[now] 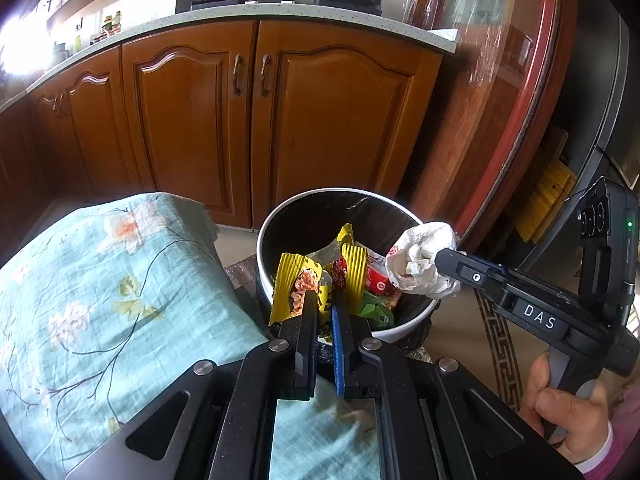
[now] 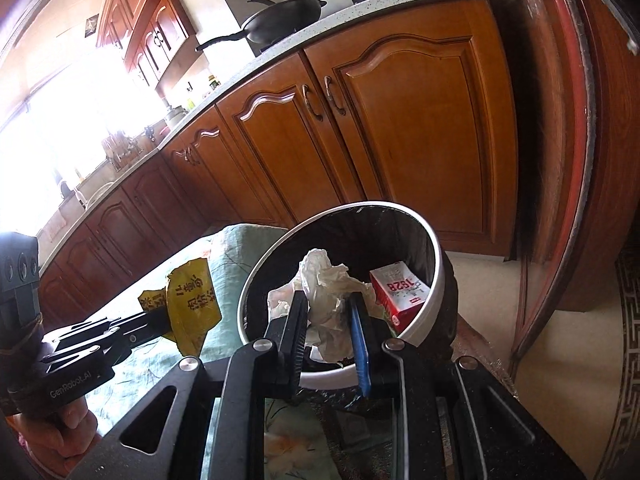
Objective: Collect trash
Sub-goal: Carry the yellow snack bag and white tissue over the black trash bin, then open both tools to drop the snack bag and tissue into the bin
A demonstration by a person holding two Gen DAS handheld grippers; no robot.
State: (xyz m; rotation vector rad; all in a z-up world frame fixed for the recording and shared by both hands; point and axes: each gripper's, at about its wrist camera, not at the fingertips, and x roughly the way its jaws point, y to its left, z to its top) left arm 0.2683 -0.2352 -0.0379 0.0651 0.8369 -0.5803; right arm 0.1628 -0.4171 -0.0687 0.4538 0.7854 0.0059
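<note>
Over by the kitchen cabinets, both my grippers were loaded and parked at the trash bin, the white-rimmed one with the black liner. My left gripper had its fingers pinched nearly together on a yellow snack wrapper, a flat crinkly thing that stood up from the tips. My right gripper had its fingers clamped on a crumpled white paper wad, so they sat a bit apart around that bulk.

What mattered for the drop, I reckoned: from the right wrist view the wad hung straight over the bin opening, inside the rim line, with a red and white carton already lying below it. The wrapper was another story. In that same view it sat beside the bin, over the floral blue-green cloth, not yet past the rim. So the right hand looked like the nearer one to letting go, and the left probably needed to carry its piece further across toward the bin first.
</note>
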